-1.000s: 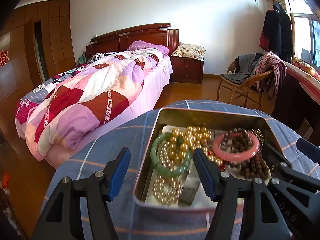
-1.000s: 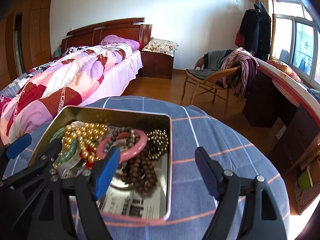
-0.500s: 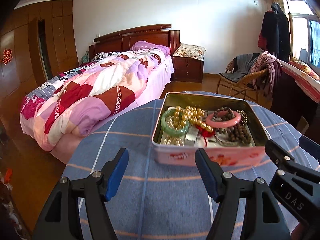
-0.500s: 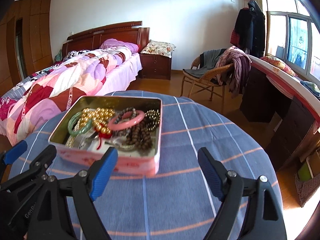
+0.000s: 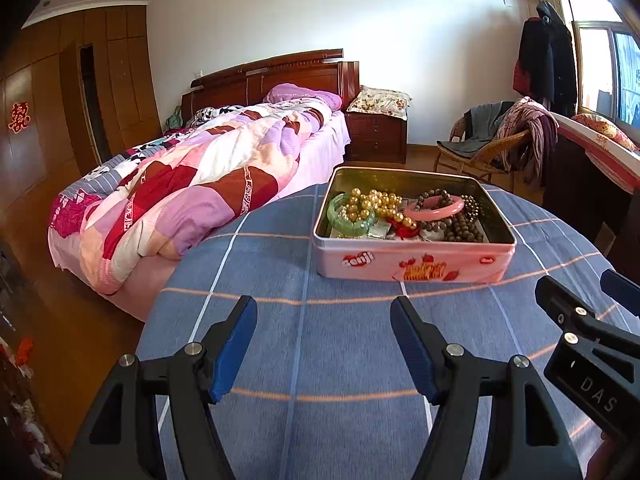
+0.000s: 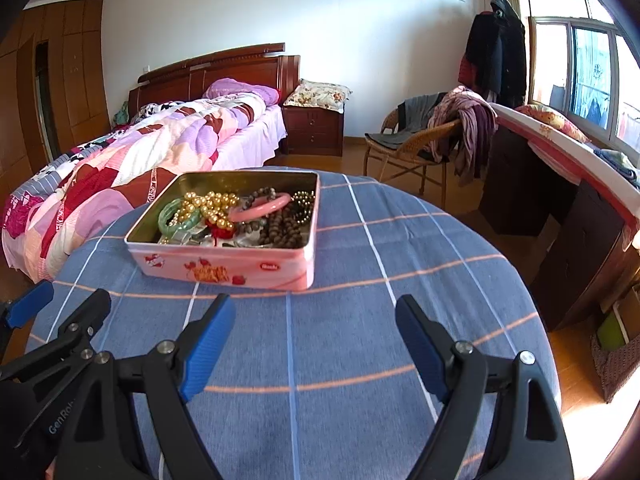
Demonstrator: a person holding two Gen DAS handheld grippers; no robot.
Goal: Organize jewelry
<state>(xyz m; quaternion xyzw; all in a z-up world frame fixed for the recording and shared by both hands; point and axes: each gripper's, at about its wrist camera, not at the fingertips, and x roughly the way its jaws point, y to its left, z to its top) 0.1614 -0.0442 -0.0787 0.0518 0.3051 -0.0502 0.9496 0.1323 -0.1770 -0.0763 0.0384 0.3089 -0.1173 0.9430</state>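
Now both tongs, left tongs (image 5: 322,344) and right tongs (image 6: 316,344), apart, empty, backed off toward desk's near edge; jewelry tin (image 5: 412,266) untouched, sorting seemingly done.

This is a bedroom in a home. A wooden-headboard bed (image 5: 224,160) with a patchwork quilt (image 5: 180,184) stands beside a nightstand (image 5: 376,136). A wicker chair (image 6: 416,148) is draped with clothes, coats (image 6: 496,52) hang near the window (image 6: 592,76), and wooden wardrobes (image 5: 60,112) line the left wall.
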